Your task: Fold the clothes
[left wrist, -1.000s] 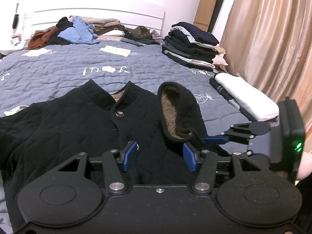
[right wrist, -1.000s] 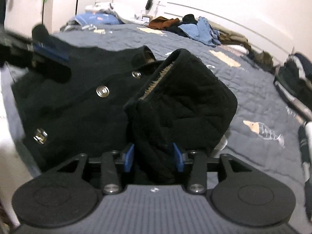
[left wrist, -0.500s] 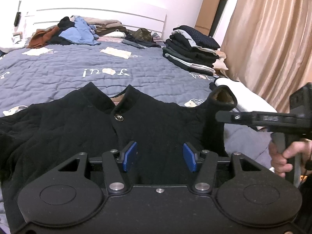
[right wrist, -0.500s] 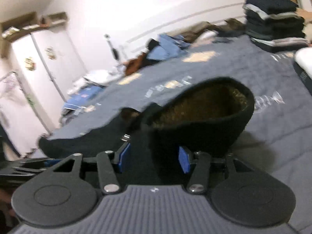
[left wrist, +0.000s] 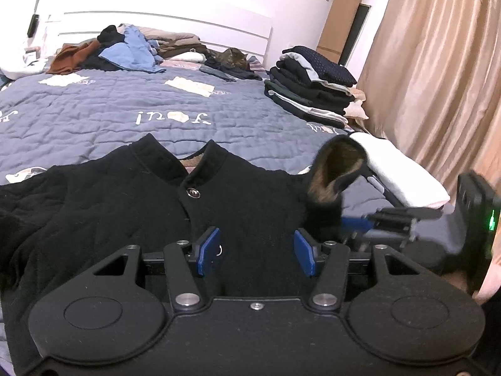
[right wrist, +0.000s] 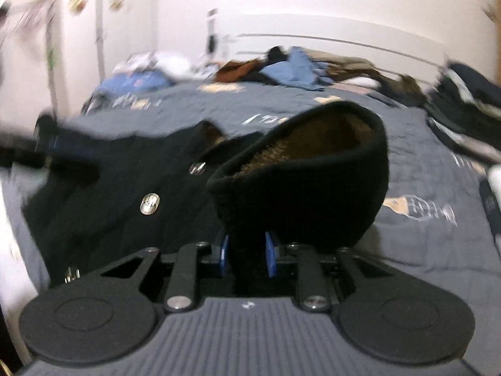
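Observation:
A black quilted jacket with snap buttons and brown fleece lining lies front-up on the grey-blue bed quilt. My left gripper is open and empty, hovering over the jacket's chest. My right gripper is shut on the jacket's right sleeve cuff, holding it lifted so the brown lining shows. The same cuff and the right gripper show at the right of the left wrist view. The jacket body lies to the left in the blurred right wrist view.
A stack of folded dark clothes stands at the bed's far right, with a folded white garment nearer. A heap of unfolded clothes and a cat lie by the headboard. Curtains hang on the right.
My right gripper swung the sleeve cuff out to the right and turned back toward the jacket, its jaws now closer together on the cuff. The left gripper stayed open over the chest.

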Tool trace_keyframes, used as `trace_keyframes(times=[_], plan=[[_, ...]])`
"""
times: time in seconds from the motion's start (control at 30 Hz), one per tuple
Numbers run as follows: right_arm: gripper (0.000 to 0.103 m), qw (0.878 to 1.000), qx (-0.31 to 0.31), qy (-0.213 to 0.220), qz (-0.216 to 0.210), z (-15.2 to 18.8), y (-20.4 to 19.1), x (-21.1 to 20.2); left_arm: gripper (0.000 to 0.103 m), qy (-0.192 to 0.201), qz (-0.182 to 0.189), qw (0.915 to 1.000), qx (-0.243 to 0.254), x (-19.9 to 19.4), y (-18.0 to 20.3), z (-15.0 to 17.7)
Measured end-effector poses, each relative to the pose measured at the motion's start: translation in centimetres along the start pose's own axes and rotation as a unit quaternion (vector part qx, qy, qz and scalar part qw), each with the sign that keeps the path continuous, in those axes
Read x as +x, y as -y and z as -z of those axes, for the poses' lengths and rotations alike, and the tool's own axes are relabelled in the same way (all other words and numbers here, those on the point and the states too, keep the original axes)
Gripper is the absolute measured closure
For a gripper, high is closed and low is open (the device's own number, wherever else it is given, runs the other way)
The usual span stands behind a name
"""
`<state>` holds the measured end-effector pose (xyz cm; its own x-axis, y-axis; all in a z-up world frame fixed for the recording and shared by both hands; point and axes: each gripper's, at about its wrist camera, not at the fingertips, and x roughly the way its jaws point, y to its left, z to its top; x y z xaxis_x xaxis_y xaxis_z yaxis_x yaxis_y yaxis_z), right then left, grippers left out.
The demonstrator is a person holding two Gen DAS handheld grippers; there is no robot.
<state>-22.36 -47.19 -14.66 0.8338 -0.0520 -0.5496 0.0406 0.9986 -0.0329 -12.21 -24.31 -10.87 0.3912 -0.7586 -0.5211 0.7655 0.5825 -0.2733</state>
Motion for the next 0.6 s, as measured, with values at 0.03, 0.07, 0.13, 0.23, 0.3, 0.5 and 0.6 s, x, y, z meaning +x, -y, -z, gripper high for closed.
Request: trace_keyframes(times=[0.03,0.07,0.13,0.23,0.3,0.5,0.6], plan=[[0.08,1.0,-0.021,-0.006,-0.001,0.1,-0.5,0.3,0.051,0.001,0.003,1.0,-0.002,0.0,0.0,0.0],[0.08,0.999,-0.045,-0.015,-0.001,0.2,-1.0,0.6,0.051,0.002,0.006,1.0,-0.005,0.0,0.0,-0.1],[0.08,0.994,-0.104,-0.038,-0.003,0.7,-2.4,1.3,0.051,0.003,0.02,0.9997,-0.011,0.0,0.0,-0.1],[0.079,0.986,-0.154,-0.059,-0.006,1.1,-3.6,1.8,0.051,0.01,0.053,0.998,-0.032,-0.1,-0.3,-0.3],[0.079,0.985,-0.159,-0.062,-0.006,1.1,-3.8,1.9,0.051,0.01,0.075,0.996,-0.046,0.1,-0.4,-0.4],[0.076,0.985,-0.157,-0.065,-0.006,1.2,-3.8,1.8,0.051,0.008,0.113,0.9911,-0.07,1.6,-0.5,-1.4],[0.076,0.986,-0.156,-0.065,-0.007,1.0,-3.7,2.0,0.051,0.0,0.14,0.9869,-0.079,2.7,-0.4,-2.3]])
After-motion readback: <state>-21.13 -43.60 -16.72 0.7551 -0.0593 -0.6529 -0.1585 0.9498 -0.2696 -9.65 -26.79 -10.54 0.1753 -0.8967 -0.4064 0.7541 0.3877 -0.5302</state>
